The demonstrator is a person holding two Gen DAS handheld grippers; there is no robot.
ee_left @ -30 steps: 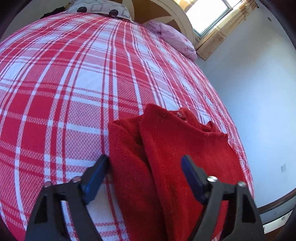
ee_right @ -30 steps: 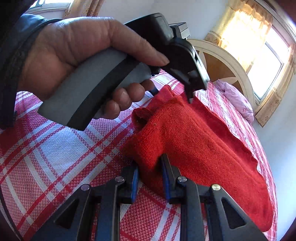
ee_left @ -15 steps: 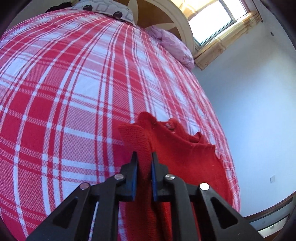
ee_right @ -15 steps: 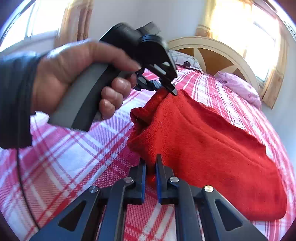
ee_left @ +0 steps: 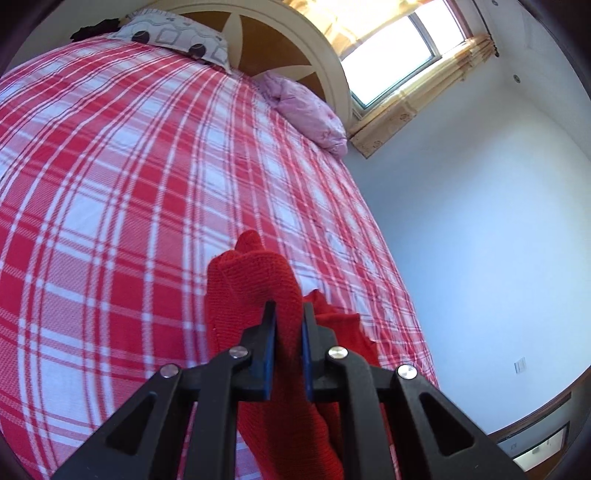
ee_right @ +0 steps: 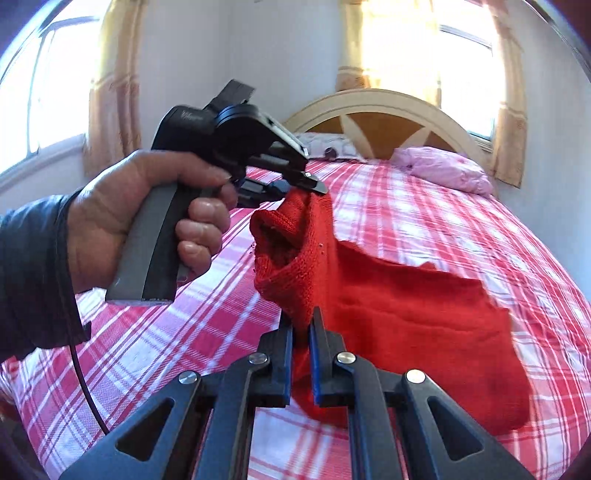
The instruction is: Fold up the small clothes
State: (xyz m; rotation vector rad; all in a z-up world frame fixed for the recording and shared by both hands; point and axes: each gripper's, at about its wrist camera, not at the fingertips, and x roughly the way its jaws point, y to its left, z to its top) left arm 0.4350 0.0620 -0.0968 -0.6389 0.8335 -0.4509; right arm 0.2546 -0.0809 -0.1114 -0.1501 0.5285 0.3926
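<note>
A small red knitted garment (ee_right: 406, 314) lies partly on the red and white plaid bed (ee_right: 424, 214), its near edge lifted. My right gripper (ee_right: 301, 317) is shut on one lifted corner of that edge. My left gripper (ee_left: 289, 314) is shut on the other corner, and red knit (ee_left: 251, 280) bulges up past its blue pads. In the right wrist view the left gripper (ee_right: 295, 188) shows from the side, held by a hand (ee_right: 147, 218) in a dark sleeve, pinching the garment's top. The far part of the garment still rests on the bed.
A patterned grey pillow (ee_left: 173, 35) and a pink pillow (ee_left: 310, 110) lie by the rounded cream headboard (ee_right: 380, 107). Curtained windows (ee_left: 399, 48) stand behind it. The bed's right edge drops to a pale wall (ee_left: 480, 229). A black cable (ee_right: 83, 373) hangs from the hand.
The left jaws, wide open around the garment a second ago, have shut on it. The right jaws have shut on it too. Both grippers have risen, lifting the near edge off the bed.
</note>
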